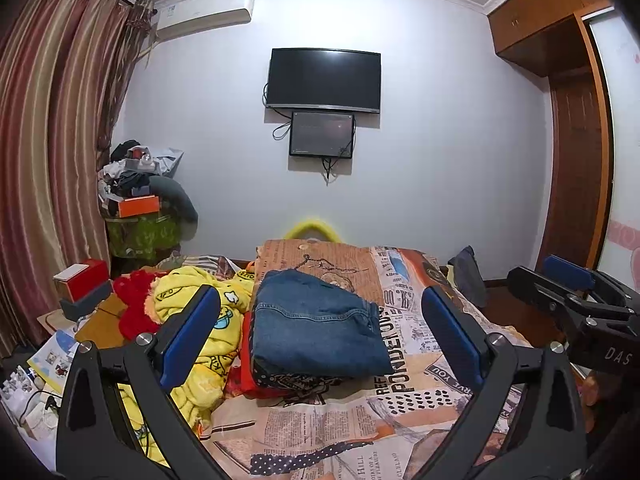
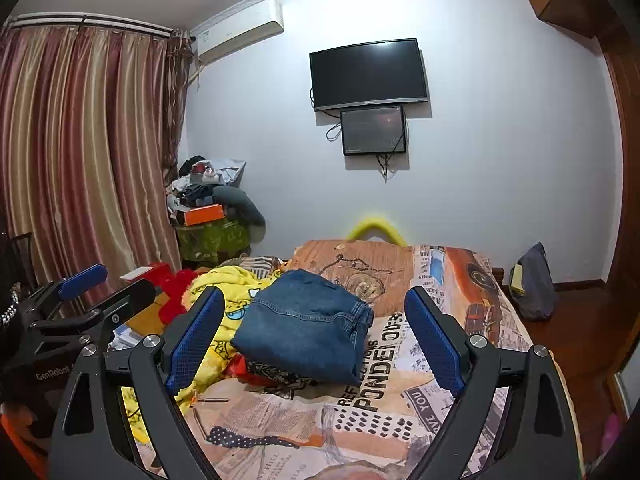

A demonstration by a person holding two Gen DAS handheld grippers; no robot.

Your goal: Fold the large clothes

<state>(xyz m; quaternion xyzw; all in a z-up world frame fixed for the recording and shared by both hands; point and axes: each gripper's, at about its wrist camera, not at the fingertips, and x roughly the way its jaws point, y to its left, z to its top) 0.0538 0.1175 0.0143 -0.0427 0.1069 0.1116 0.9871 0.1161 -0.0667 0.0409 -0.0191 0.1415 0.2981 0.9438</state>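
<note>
Bed (image 1: 400, 420) with newspaper-print cover carried folded jeans (image 1: 316, 324) at its middle, a yellow garment (image 1: 200, 344) heaped just left of them, bare cover at right and front. Left gripper (image 1: 320, 336) and right gripper (image 2: 316, 340) hovered side by side, nearly level, fingers (image 2: 436, 344) spread wide and empty, clear of the jeans.

wardrobe (image 1: 560, 20) cut by frame edge, yellow blanket (image 1: 192, 320) partly behind left jaws
</note>
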